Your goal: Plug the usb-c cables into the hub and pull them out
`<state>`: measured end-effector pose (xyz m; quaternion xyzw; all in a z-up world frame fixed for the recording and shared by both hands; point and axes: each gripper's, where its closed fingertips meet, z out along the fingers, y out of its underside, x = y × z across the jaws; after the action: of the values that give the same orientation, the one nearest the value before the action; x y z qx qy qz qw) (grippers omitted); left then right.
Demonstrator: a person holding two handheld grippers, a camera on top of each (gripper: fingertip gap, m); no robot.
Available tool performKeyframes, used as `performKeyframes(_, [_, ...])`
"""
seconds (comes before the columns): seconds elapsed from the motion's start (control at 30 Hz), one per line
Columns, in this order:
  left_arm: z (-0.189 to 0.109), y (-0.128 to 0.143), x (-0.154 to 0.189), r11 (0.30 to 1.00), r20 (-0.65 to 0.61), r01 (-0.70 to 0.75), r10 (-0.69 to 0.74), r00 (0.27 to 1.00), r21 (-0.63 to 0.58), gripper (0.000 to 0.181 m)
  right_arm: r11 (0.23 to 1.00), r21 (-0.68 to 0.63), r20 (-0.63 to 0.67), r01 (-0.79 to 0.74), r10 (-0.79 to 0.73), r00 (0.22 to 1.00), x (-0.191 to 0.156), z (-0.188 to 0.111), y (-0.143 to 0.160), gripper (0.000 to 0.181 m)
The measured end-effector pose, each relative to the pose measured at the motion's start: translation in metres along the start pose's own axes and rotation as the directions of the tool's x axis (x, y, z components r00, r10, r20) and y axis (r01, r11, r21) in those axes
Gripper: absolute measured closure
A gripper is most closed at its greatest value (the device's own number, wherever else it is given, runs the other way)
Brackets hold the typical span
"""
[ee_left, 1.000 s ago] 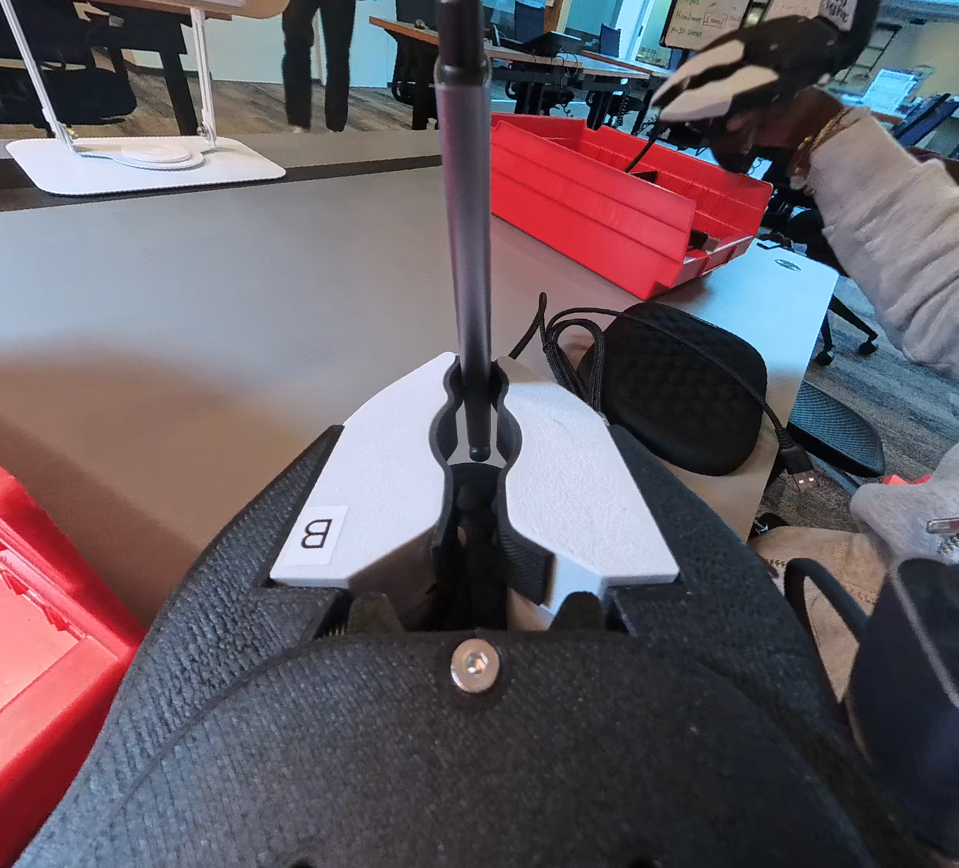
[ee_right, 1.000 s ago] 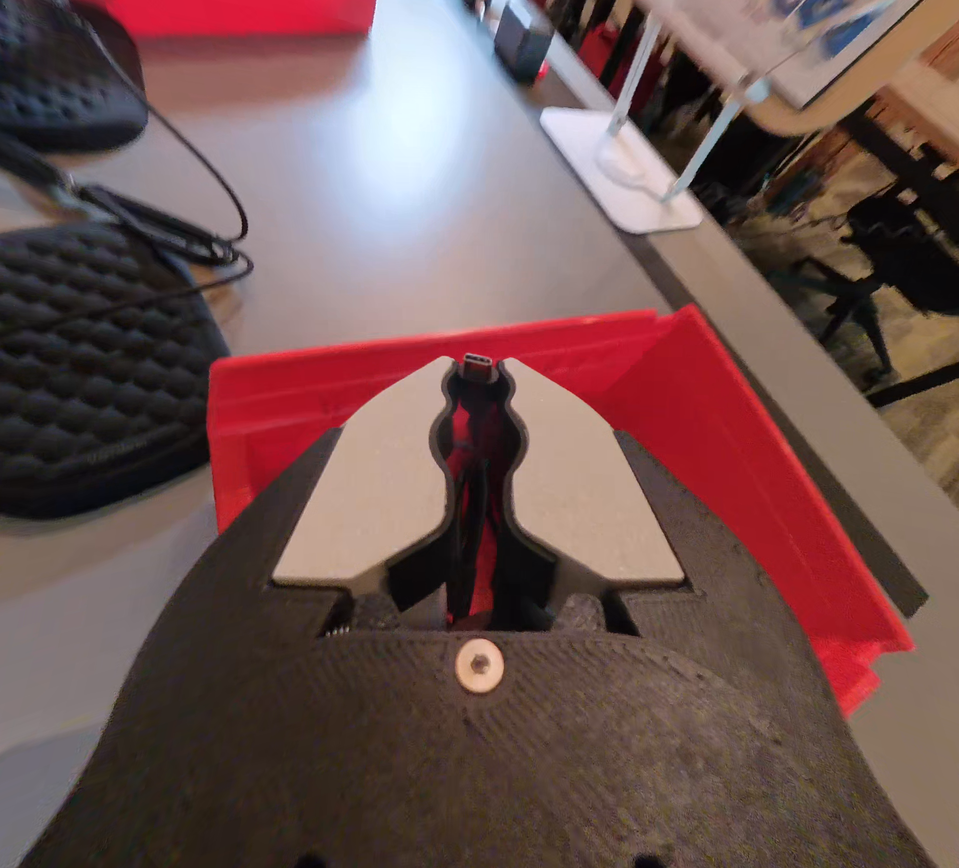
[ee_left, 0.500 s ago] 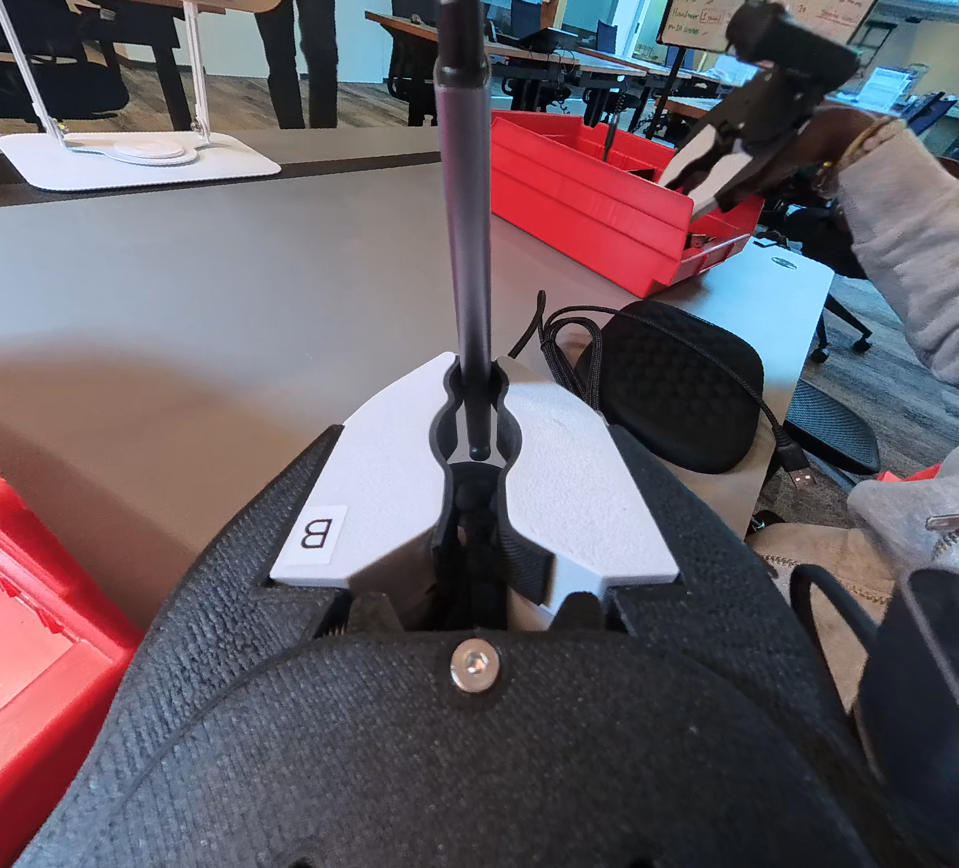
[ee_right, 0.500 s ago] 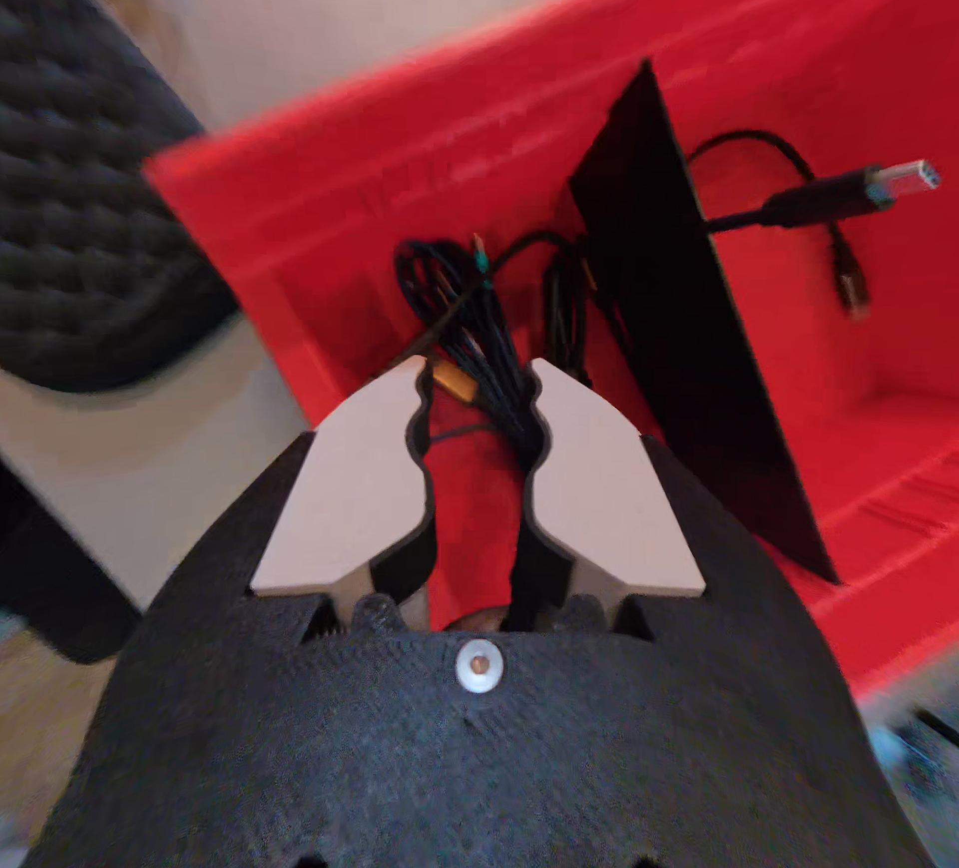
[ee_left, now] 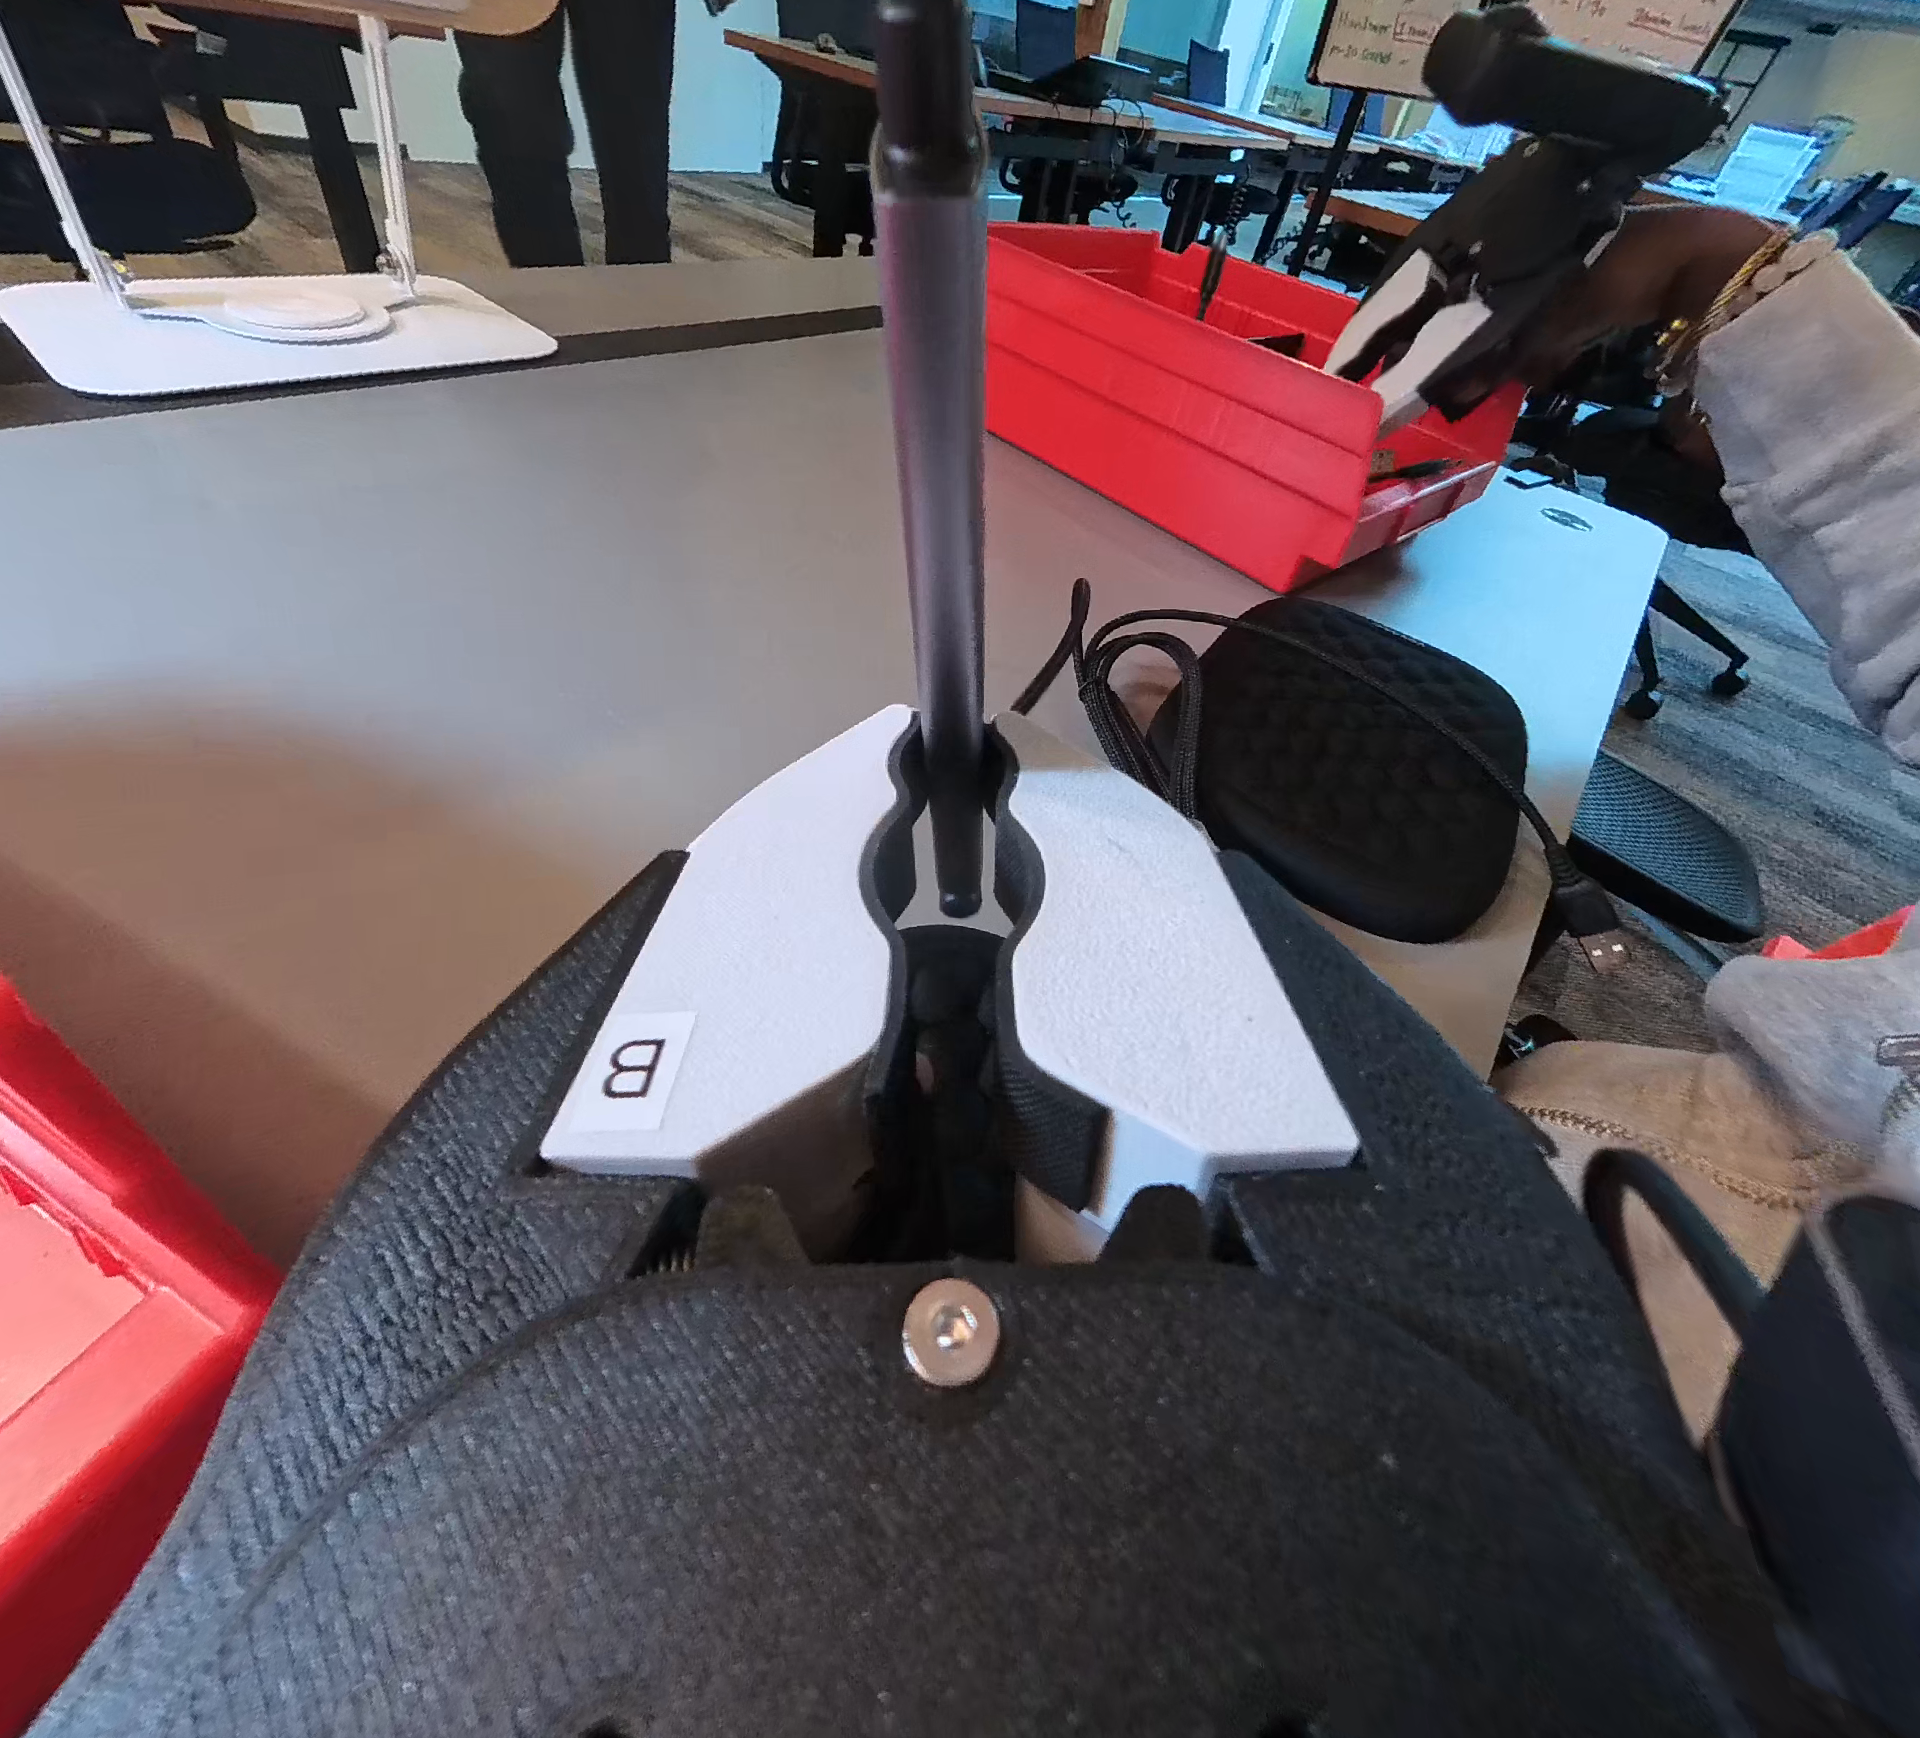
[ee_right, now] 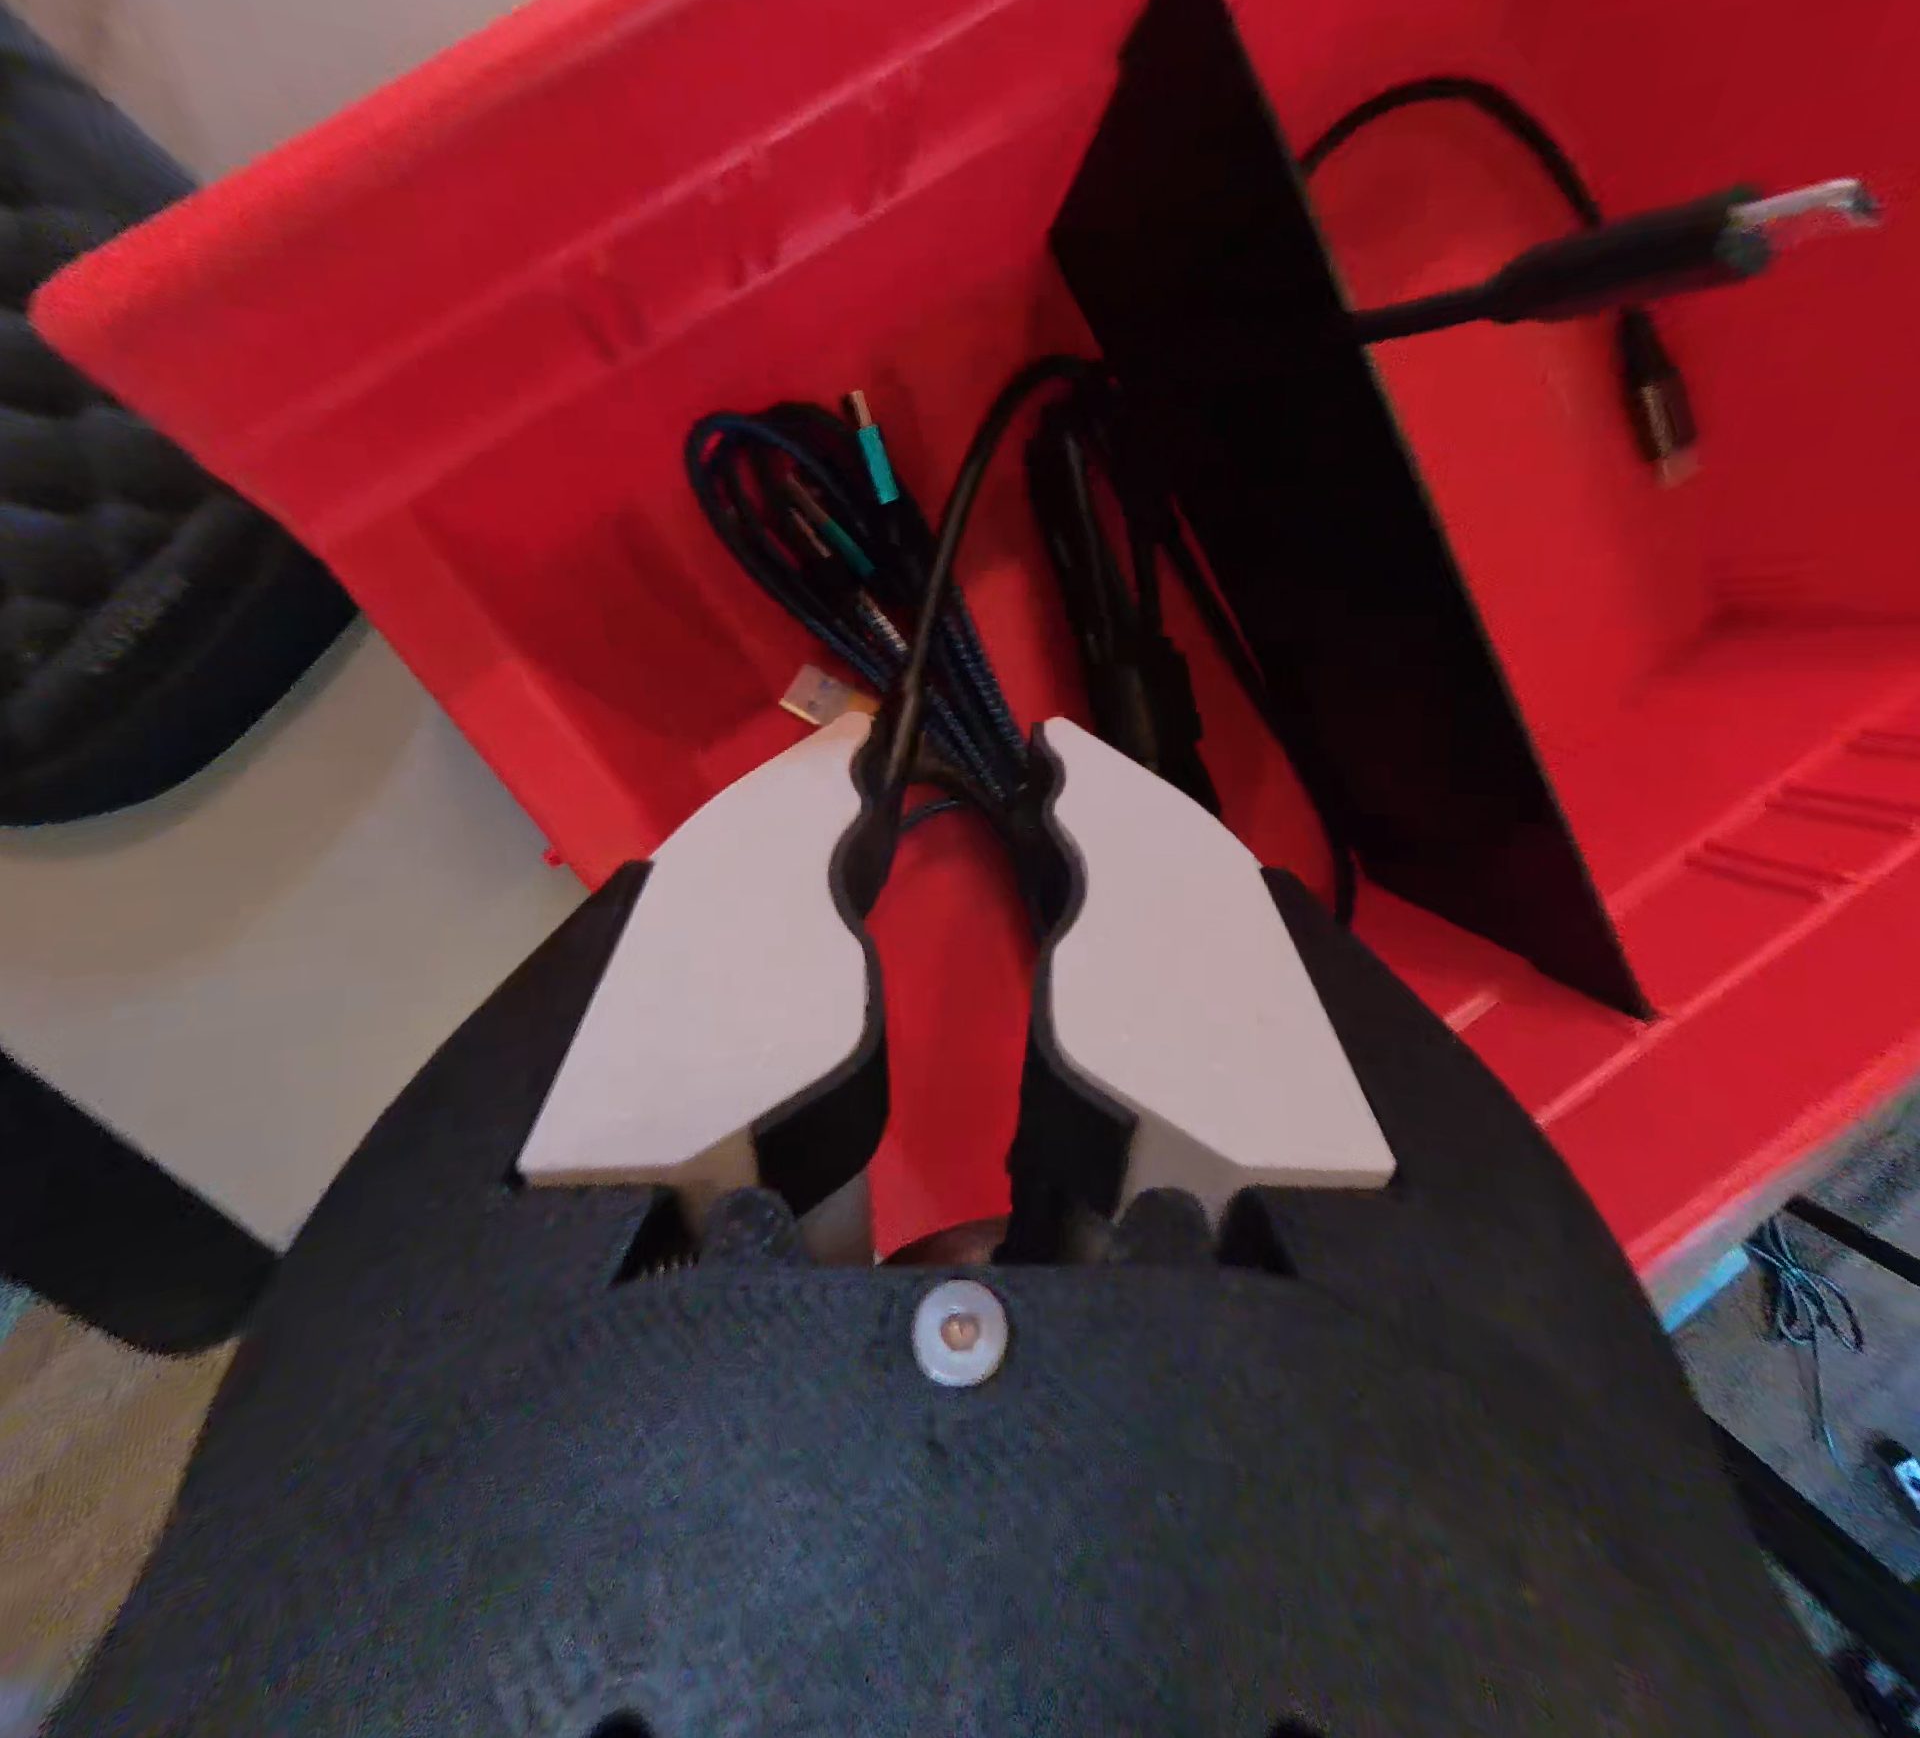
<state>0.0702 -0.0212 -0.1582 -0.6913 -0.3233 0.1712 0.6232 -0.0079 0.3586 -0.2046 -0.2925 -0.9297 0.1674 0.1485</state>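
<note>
Red bin (ee_right: 727, 161) rim flanks parted right tongs (ee_right: 956, 743).

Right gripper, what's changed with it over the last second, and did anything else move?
The right gripper swung from above the table down into the red bin, let go of the USB-C plug it pinched a second ago, and now stands open over the bundled cables. The left gripper stayed shut on the grey hub, held upright; the black case did not move.
</note>
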Motion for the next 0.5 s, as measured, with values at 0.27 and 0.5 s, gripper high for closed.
performKeyframes(0.27, [0.001,0.002,0.001,1.0,-0.013,0.006,-0.006,1.0,-0.013,0.171,0.802,0.597,-0.154,-0.02,0.139,0.978,0.006,-0.078,-0.091,0.129])
performKeyframes(0.5, [0.0,0.0,0.001,1.0,-0.029,0.027,-0.027,0.999,-0.002,0.171,0.352,0.903,-0.179,0.245,-0.208,0.961,-0.152,-0.131,-0.201,0.12])
